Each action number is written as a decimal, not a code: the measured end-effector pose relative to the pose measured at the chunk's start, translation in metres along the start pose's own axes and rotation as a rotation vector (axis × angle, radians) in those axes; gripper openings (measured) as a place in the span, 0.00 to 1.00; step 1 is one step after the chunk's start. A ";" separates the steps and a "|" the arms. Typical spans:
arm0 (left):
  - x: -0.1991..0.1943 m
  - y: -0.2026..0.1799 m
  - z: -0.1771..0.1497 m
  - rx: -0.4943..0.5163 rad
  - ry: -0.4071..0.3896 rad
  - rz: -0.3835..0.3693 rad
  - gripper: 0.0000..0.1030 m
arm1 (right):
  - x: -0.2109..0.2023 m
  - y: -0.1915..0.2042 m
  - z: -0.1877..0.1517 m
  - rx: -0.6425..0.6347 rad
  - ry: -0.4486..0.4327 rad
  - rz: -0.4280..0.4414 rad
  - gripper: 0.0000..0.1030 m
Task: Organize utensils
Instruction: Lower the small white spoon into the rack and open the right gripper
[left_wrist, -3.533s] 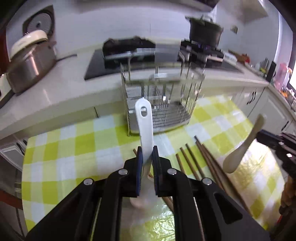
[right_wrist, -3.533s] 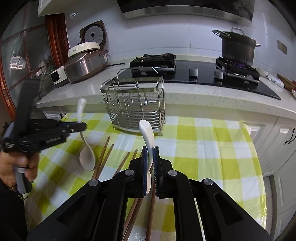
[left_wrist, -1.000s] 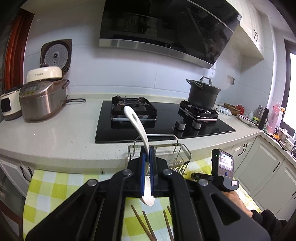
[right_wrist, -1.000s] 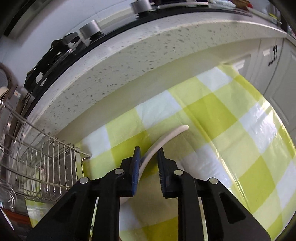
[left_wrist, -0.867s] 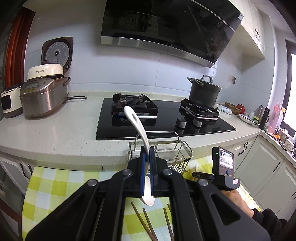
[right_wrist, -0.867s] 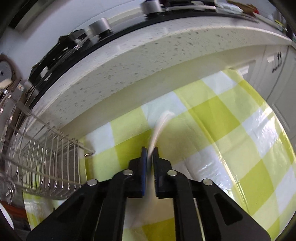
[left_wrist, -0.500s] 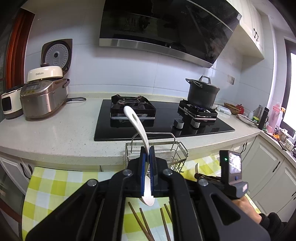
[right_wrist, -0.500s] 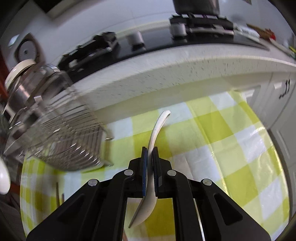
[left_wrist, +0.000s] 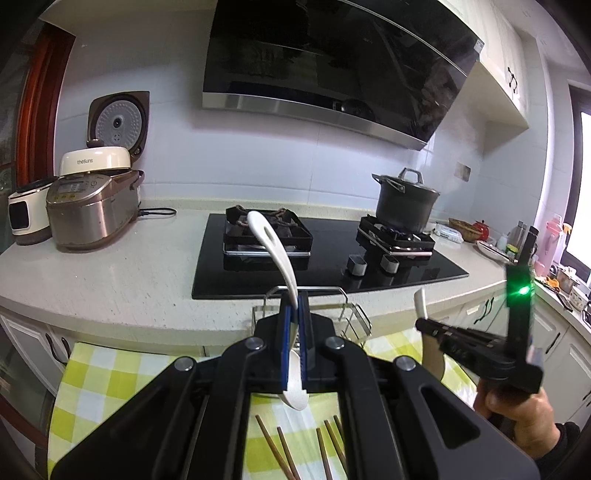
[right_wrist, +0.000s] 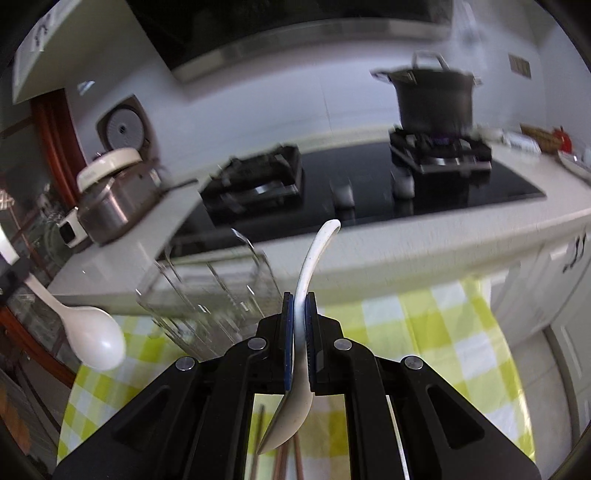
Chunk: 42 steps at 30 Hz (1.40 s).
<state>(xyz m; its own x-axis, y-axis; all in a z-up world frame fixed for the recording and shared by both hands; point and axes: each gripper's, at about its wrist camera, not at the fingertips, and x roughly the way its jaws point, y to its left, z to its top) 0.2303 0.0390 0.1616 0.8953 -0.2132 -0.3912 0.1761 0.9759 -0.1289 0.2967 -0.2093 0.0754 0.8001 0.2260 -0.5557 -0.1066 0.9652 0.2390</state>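
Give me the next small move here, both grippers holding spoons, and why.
Probably carry the right gripper over the wire rack and lower its white spoon in. Both grippers are shut on spoons held clear of the checked cloth; the rack looks empty, and the chopsticks remain on the cloth.

Both grippers are matte black with blue finger pads and silver screws; a dark sleeve covers the right wrist.

The black two-finger left gripper has its blue-padded jaws clamped on a white plastic spoon, while the matching right gripper, gripped from below by a bare hand, pinches a cream ceramic spoon.
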 end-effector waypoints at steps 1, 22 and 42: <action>0.000 0.001 0.002 -0.002 -0.005 0.004 0.04 | -0.003 0.005 0.005 -0.008 -0.016 0.007 0.08; 0.065 0.013 0.035 -0.048 -0.053 0.025 0.04 | 0.034 0.071 0.049 -0.198 -0.206 0.101 0.07; 0.126 0.016 0.003 -0.039 0.035 0.036 0.04 | 0.099 0.046 0.026 -0.197 -0.158 0.076 0.08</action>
<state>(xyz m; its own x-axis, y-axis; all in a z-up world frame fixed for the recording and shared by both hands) 0.3468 0.0279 0.1133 0.8858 -0.1803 -0.4276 0.1274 0.9805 -0.1495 0.3860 -0.1456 0.0523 0.8660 0.2903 -0.4072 -0.2705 0.9568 0.1070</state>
